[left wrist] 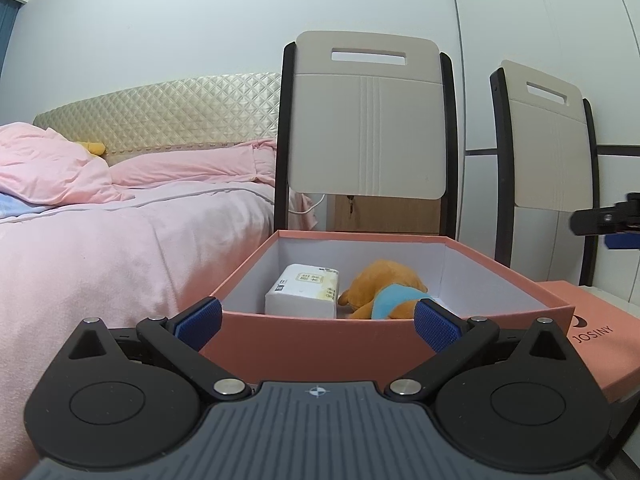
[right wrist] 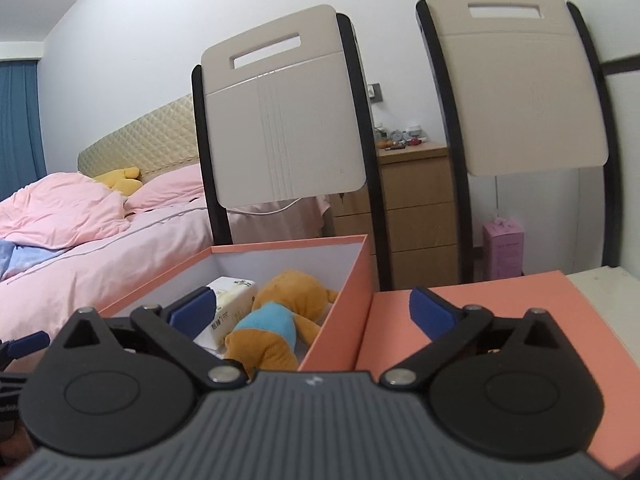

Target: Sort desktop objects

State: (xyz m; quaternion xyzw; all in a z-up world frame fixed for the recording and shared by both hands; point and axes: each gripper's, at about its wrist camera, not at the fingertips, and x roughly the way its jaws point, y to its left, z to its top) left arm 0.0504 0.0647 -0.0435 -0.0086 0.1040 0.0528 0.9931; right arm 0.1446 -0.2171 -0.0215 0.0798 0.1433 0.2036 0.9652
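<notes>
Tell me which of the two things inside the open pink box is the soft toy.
The orange plush animal with the blue shirt, lying right of the white rectangular tissue pack.

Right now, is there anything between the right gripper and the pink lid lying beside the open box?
Nothing visible. The right gripper is open and empty, and the lid lies flat and bare right of the box, which holds the plush toy and tissue pack.

Your left hand-held gripper point(left wrist: 318, 322) hangs with its jaws spread wide and nothing between them, just before the near wall of the open box point(left wrist: 312, 344). Inside sit a tissue pack point(left wrist: 304, 290) and a plush toy point(left wrist: 384, 290) — side by side, touching. The lid point(left wrist: 596, 328) lies right of the box; a bed point(left wrist: 100, 240) lies left.
</notes>
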